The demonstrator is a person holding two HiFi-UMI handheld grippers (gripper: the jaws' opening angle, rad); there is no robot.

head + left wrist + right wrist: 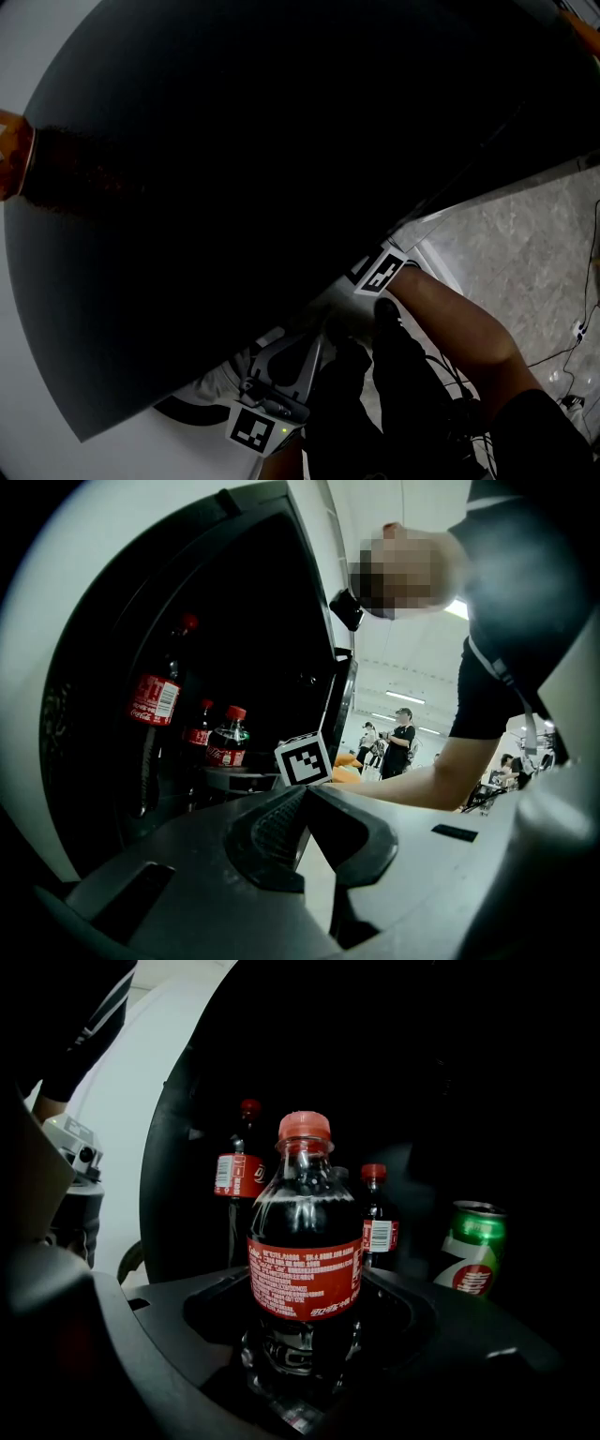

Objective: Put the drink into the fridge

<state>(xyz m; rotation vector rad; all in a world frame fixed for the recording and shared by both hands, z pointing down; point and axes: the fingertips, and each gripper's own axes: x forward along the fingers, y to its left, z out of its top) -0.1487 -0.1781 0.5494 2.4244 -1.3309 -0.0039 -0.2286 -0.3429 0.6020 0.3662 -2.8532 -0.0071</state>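
we see a clear plastic cola bottle point(305, 1241) filled with near-black drink, with a red cap and a red label printed in fine white text. behind it two more dark cola bottles point(242, 1177) carry red caps and red labels with small white panels. to the right a green drink can point(473, 1246) bears a red-and-white mark. the boxy fridge point(253, 611) is black inside and white outside. the left gripper point(305, 794) is matte dark grey. a marker cube point(305, 758) is white with black squares. the person's shirt point(525, 602) is black. the stone floor point(534, 225) is grey, perhaps faintly marbled in this dim view.
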